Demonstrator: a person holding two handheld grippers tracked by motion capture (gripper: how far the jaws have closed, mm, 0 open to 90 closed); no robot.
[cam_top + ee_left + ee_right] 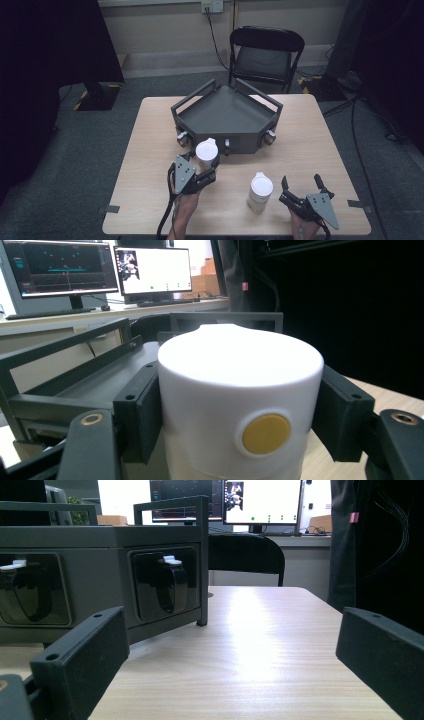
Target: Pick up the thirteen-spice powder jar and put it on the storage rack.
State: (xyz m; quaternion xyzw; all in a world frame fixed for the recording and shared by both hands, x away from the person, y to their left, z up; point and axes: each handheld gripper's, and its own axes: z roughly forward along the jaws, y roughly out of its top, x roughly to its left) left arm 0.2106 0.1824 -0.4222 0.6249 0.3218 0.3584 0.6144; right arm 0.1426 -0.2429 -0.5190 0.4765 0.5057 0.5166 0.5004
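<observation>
My left gripper (pixel 209 169) is shut on a white lidded cup (pixel 206 152), held just in front of the dark grey tray (pixel 200 107). In the left gripper view the white cup (pixel 240 405), with a yellow dot on its side, sits squeezed between both black pads (pixel 142 410), and the tray (pixel 75 370) lies behind it. A second white cup (pixel 260 191) stands on the table to the left of my right gripper (pixel 301 184), which is open and holds nothing. The right gripper view looks across bare tabletop between the wide-set fingers (pixel 82 662), with the tray's front wall (pixel 105 575) at left.
The grey tray (pixel 227 117) takes up the table's far middle, with knobs along its front. A black folding chair (pixel 265 55) stands beyond the table. Dark curtains hang at both sides. Monitors (pixel 150 270) sit on a desk in the background.
</observation>
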